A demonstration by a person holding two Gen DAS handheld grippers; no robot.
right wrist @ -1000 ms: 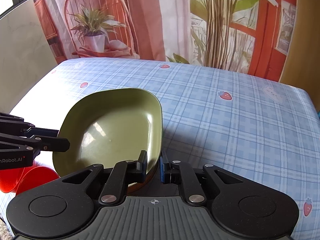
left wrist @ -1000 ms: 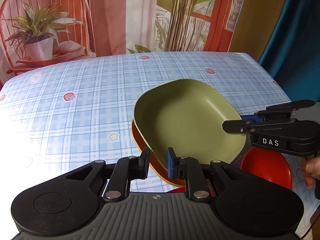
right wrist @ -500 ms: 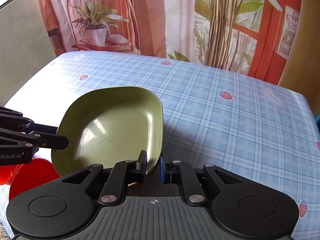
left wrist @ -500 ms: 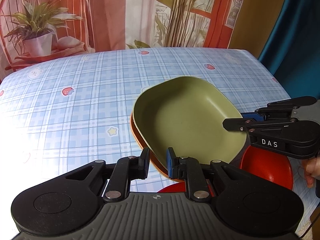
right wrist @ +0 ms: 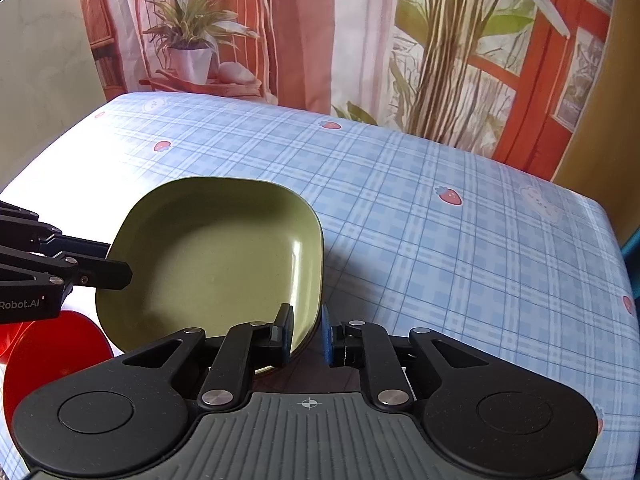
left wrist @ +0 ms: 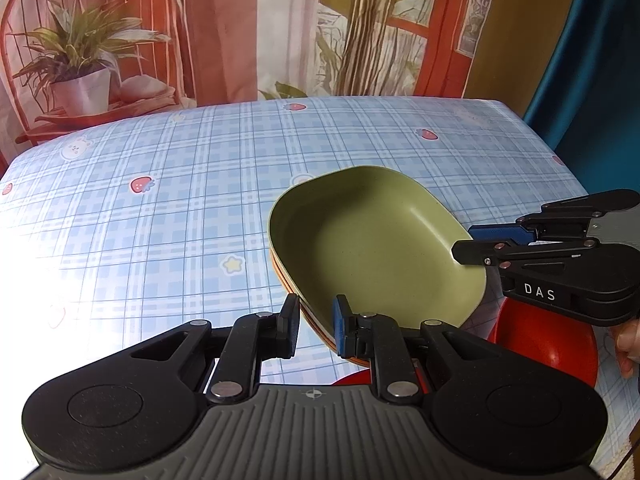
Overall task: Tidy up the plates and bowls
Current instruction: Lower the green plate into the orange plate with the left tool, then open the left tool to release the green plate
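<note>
From the left wrist view, the left hand-held gripper (left wrist: 315, 330) sits low at the near edge of the green plate (left wrist: 372, 248), its fingers parted with a gap between them and the plate's rim showing through that gap; I cannot tell whether either pad touches it. The green plate rests nested on an orange plate (left wrist: 296, 300), of which only a thin rim shows on the left side. A red bowl (left wrist: 548, 344) lies just beside the stack at the right, partly hidden behind the right hand-held gripper (left wrist: 466, 242), which reaches in from the right with its tips over the plate's right rim. All of it stands on a table (left wrist: 160, 216) covered in a blue plaid cloth with strawberries. Behind hangs a printed curtain (left wrist: 240, 28) showing a potted plant and chair.

From the right wrist view, the right hand-held gripper (right wrist: 306, 334) is released, fingers apart on either side of the green plate's (right wrist: 212, 256) near corner. The left hand-held gripper (right wrist: 116, 272) crosses in from the left over the plate's rim. The red bowl (right wrist: 48, 356) lies at lower left.

I count two plates and one clear bowl.

Compared with a second ago, the green plate sits lower, and much less of the orange one shows.
</note>
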